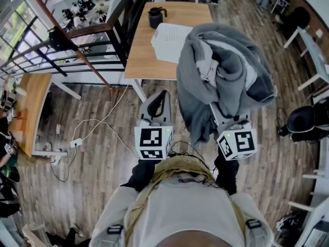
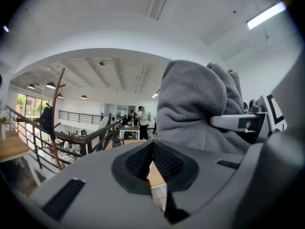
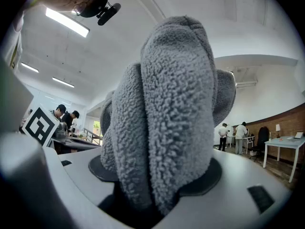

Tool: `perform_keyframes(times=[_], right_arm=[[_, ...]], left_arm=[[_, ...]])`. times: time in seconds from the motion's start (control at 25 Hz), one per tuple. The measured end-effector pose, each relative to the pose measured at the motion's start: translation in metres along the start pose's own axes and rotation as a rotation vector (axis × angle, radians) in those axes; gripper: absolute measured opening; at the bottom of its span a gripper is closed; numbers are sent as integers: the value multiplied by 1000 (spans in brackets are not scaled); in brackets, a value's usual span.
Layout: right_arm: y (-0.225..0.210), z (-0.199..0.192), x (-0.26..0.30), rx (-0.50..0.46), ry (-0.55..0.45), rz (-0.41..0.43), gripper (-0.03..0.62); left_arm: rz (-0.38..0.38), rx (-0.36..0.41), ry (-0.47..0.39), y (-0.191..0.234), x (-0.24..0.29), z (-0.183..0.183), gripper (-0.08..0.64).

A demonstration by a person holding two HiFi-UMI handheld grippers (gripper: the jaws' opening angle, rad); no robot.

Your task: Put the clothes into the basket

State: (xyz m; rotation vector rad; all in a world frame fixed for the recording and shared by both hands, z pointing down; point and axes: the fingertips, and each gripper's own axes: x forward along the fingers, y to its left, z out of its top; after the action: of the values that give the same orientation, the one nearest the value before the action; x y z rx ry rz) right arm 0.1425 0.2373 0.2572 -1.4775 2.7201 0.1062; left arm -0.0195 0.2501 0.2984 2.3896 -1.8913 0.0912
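Observation:
A bulky grey fleece garment (image 1: 191,86) hangs in the air in front of me, bunched up with a lighter lining showing. My right gripper (image 1: 217,111) is shut on it. In the right gripper view thick folds of the fleece (image 3: 167,104) fill the space between the pads, and the fingertips are buried in the cloth. My left gripper (image 1: 163,95) is raised just left of the garment, shut with nothing in it. Its pads (image 2: 164,162) meet at the tips, and the fleece (image 2: 190,109) shows to its right. The white perforated basket (image 1: 169,41) stands on the wooden table beyond, partly hidden by the garment.
A dark jug (image 1: 156,17) stands on the wooden table (image 1: 141,50) behind the basket. A black railing (image 1: 77,50) and a coat stand are at the left. White cables (image 1: 97,133) trail over the wooden floor. Dark chairs and other tables are at the right.

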Motion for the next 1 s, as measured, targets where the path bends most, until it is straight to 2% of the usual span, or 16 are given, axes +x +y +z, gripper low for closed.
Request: perform_keyframes(times=[1.0], right_arm=[[-26,-13,-10,17,8,3,339]], left_arm=[[-13,1,29,-28,23,-16,0]])
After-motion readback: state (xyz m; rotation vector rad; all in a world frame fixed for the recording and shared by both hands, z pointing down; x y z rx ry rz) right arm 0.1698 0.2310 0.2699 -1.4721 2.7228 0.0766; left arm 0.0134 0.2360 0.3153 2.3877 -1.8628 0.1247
